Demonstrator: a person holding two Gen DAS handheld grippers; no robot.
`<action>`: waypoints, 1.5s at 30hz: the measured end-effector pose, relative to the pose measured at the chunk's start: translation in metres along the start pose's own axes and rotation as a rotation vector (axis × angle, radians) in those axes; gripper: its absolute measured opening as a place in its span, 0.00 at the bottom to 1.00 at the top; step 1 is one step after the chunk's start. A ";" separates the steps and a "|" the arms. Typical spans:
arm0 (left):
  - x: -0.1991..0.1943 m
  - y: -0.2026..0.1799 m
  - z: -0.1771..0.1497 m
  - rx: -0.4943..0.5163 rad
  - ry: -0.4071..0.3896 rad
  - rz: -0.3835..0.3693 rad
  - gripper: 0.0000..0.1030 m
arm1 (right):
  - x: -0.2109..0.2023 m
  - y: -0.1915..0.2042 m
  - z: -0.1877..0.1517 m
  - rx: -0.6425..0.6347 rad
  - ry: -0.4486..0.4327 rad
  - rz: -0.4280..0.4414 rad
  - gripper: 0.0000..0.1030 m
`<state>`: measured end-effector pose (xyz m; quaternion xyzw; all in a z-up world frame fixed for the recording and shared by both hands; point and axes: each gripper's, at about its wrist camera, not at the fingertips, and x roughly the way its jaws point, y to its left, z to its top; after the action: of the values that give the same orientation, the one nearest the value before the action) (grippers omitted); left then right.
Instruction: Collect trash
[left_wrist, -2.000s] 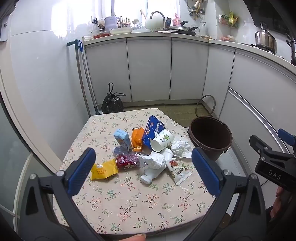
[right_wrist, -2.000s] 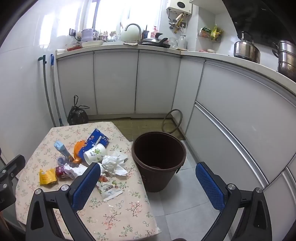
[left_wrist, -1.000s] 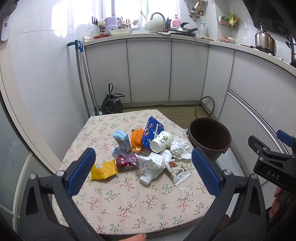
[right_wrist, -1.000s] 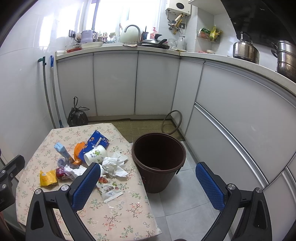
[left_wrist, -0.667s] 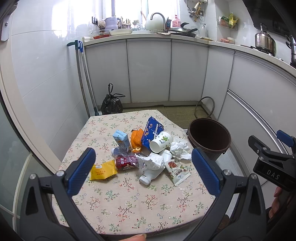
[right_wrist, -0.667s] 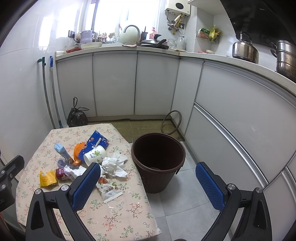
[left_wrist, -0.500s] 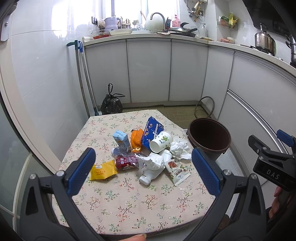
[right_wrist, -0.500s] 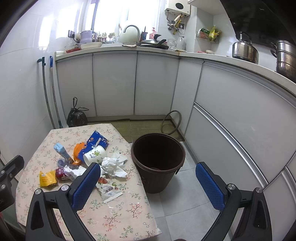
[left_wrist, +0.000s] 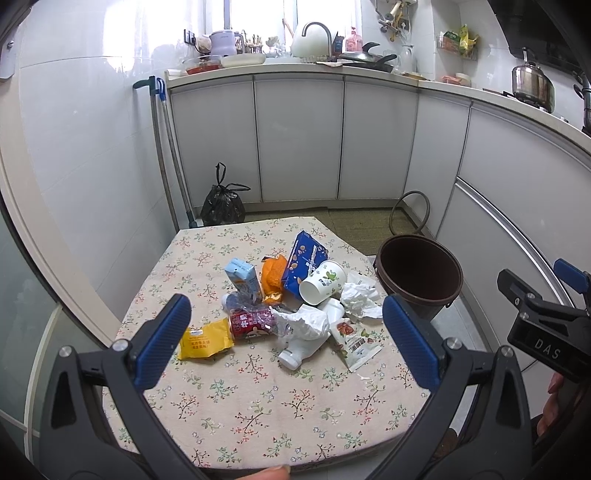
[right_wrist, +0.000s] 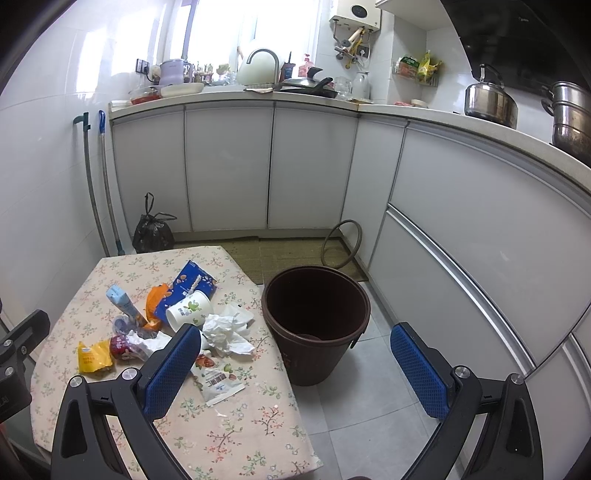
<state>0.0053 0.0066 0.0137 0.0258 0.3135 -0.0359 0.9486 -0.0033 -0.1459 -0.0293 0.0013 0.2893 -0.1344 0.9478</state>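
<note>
- The collecting has not begun, by my reading: every piece of trash lies in one heap on the floral tablecloth (left_wrist: 258, 398), and neither tool holds anything.
- The left gripper (left_wrist: 286, 341) hangs above the near edge of the table, its jaws spread wide and empty, aimed at the heap.
- The right gripper (right_wrist: 295, 369) is likewise wide apart and empty, held near the table's right edge and facing the brown bucket (right_wrist: 316, 321), which stands on the floor just beside that edge.
- The bucket looks almost empty; I cannot tell what the dark shape at its bottom is.
- At the heap's left end lies a yellow snack packet (left_wrist: 205, 339), next to a red can (left_wrist: 249, 324) and a crushed clear bottle (left_wrist: 240, 301).
- Farther back stand a light blue carton (left_wrist: 242, 278), an orange wrapper (left_wrist: 273, 275) and a blue biscuit box (left_wrist: 304, 258), with a paper cup (left_wrist: 321, 282) on its side in front of the box.
- On the right are crumpled tissue (left_wrist: 360, 301), a white bottle (left_wrist: 303, 349) and a flat nut sachet (left_wrist: 354, 343), the pieces closest to the bucket.
- The next move likely calls for lowering one gripper onto an outer piece; the tissue or sachet suits the right tool, the yellow packet the left.
- The flat sachet will probably need a pinch at its edge.
</note>
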 end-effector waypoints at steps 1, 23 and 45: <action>0.002 0.001 0.002 0.002 0.004 0.001 1.00 | 0.000 0.000 0.002 -0.005 0.005 0.000 1.00; 0.199 0.047 -0.009 -0.107 0.518 -0.223 0.81 | 0.171 0.032 0.039 -0.008 0.372 0.280 1.00; 0.270 0.021 -0.042 -0.292 0.688 -0.288 0.07 | 0.261 0.049 0.013 -0.033 0.583 0.191 1.00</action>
<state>0.1982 0.0169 -0.1806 -0.1427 0.6150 -0.1128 0.7672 0.2247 -0.1665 -0.1653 0.0518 0.5497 -0.0342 0.8330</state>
